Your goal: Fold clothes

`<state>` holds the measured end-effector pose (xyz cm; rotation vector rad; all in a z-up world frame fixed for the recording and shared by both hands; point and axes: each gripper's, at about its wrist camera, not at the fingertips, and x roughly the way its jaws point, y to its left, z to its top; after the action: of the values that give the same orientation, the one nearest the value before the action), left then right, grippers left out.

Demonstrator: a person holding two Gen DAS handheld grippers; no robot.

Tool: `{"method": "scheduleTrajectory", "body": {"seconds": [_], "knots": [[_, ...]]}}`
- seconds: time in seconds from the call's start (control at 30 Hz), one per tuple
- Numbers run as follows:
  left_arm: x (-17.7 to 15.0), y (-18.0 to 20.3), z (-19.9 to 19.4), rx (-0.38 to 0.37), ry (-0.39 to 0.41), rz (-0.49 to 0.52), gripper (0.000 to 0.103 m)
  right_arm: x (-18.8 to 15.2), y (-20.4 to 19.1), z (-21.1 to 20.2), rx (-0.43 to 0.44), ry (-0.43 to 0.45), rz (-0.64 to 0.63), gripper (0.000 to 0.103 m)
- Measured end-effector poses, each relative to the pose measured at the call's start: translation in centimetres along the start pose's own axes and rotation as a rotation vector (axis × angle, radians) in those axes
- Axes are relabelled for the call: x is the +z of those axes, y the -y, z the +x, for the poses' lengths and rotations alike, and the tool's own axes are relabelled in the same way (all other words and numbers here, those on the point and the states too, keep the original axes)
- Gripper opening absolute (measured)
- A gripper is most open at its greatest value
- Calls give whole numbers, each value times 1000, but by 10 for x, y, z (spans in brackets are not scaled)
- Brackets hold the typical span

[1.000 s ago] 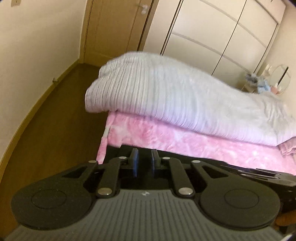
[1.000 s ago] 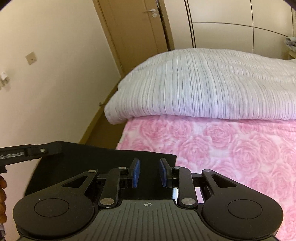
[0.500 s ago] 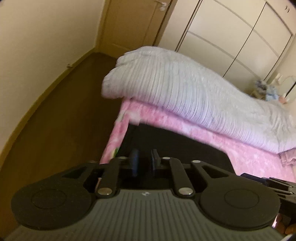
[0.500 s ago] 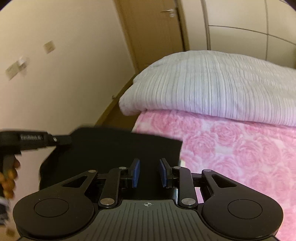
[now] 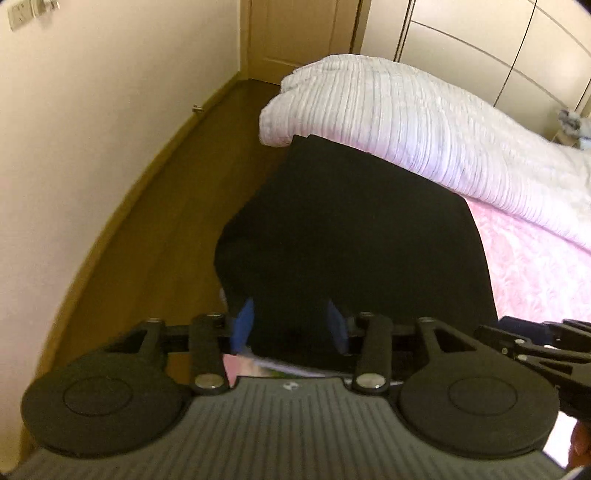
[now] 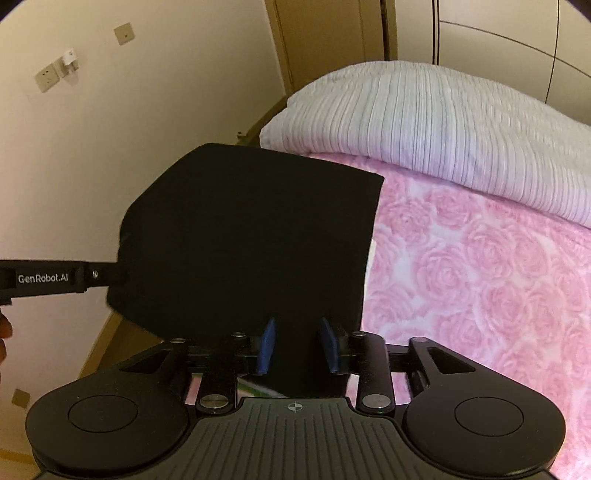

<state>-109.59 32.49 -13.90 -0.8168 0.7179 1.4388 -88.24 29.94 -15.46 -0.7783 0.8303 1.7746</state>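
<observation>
A black garment (image 5: pixel 351 229) lies folded near the left edge of the pink rose-patterned bedspread (image 6: pixel 480 277), its far edge touching the striped duvet (image 5: pixel 406 118). My left gripper (image 5: pixel 290 325) is over the garment's near left part. Its jaws are opening, with black cloth between the blue pads (image 5: pixel 243 325) but no longer pinched. My right gripper (image 6: pixel 298 345) is at the garment's (image 6: pixel 251 236) near right part, jaws also opening around the cloth. The left gripper's side (image 6: pixel 48 278) shows at the left of the right wrist view.
The wooden floor (image 5: pixel 166 221) runs along the bed's left side beside a cream wall (image 5: pixel 92 129). A door (image 5: pixel 295 33) and white wardrobe (image 5: pixel 461 44) stand behind the bed. The duvet (image 6: pixel 443 125) covers the far half of the bed.
Both grippers carried the black cloth forward across the bed until its far edge reached the duvet. Both pairs of jaws, narrow on the cloth before, now stand wider apart.
</observation>
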Motion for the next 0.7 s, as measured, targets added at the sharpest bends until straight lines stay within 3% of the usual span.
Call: {"method": "scheduleTrajectory", "body": {"seconds": [0.17, 0.23, 0.5, 0.7], "knots": [[-12, 20, -32, 52, 16, 34, 52, -11, -4, -31, 14, -12, -13, 46], [-16, 30, -43, 69, 19, 56, 62, -15, -6, -41, 7, -8, -17, 48], [-40, 48, -77, 113, 42, 72, 63, -30, -13, -68, -23, -15, -37, 55], [-56, 54, -95, 169, 88, 79, 66, -40, -11, -82, 11, 8, -6, 56]]}}
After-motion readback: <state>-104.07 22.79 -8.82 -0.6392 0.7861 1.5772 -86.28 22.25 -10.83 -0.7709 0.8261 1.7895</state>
